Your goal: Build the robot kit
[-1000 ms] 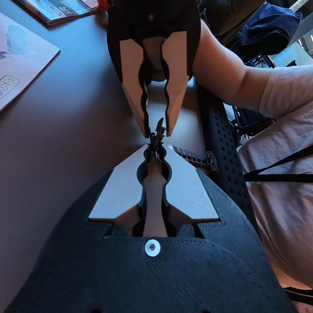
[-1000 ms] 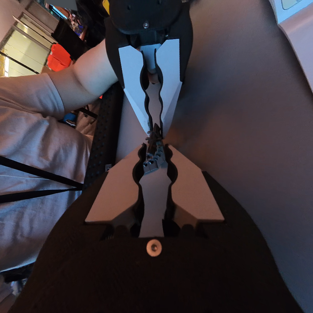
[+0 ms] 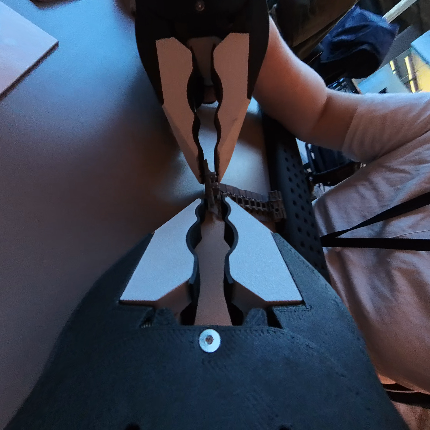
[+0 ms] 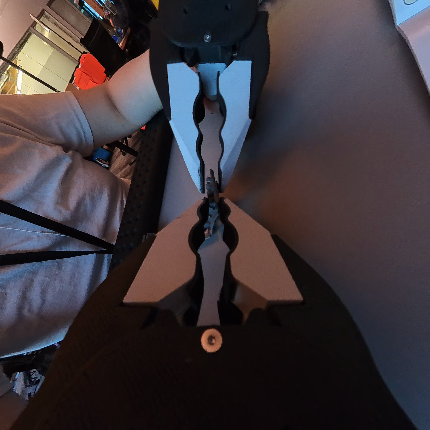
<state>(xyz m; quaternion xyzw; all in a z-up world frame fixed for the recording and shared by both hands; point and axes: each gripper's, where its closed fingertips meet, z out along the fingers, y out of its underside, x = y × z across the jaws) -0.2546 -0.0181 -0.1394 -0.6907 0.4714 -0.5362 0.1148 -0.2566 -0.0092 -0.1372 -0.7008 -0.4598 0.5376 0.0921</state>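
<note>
A chain of small dark plastic links (image 3: 253,200) spans the two grippers, which meet tip to tip above a dark table (image 3: 81,162). In the left wrist view my left gripper (image 3: 213,202) is shut on one end of the chain. The right gripper (image 3: 208,180) comes down from the top and pinches the link just beyond. The rest of the chain trails right to a wider end piece (image 3: 277,206). In the right wrist view my right gripper (image 4: 213,202) is shut on grey links (image 4: 211,217) between its fingers, and the left gripper (image 4: 211,189) faces it.
A flat board or booklet (image 3: 21,51) lies at the table's far left. A black perforated panel (image 3: 295,186) runs along the table's edge beside the person's arm (image 3: 302,97) and light shirt (image 3: 384,279). A white box corner (image 4: 414,23) sits at the upper right. The tips of both grippers are at nearly the same place.
Both grippers stay tip to tip on the links. The chain's free end has lifted slightly. The left view has shifted, and the booklets at the top left have slid mostly out of frame.
</note>
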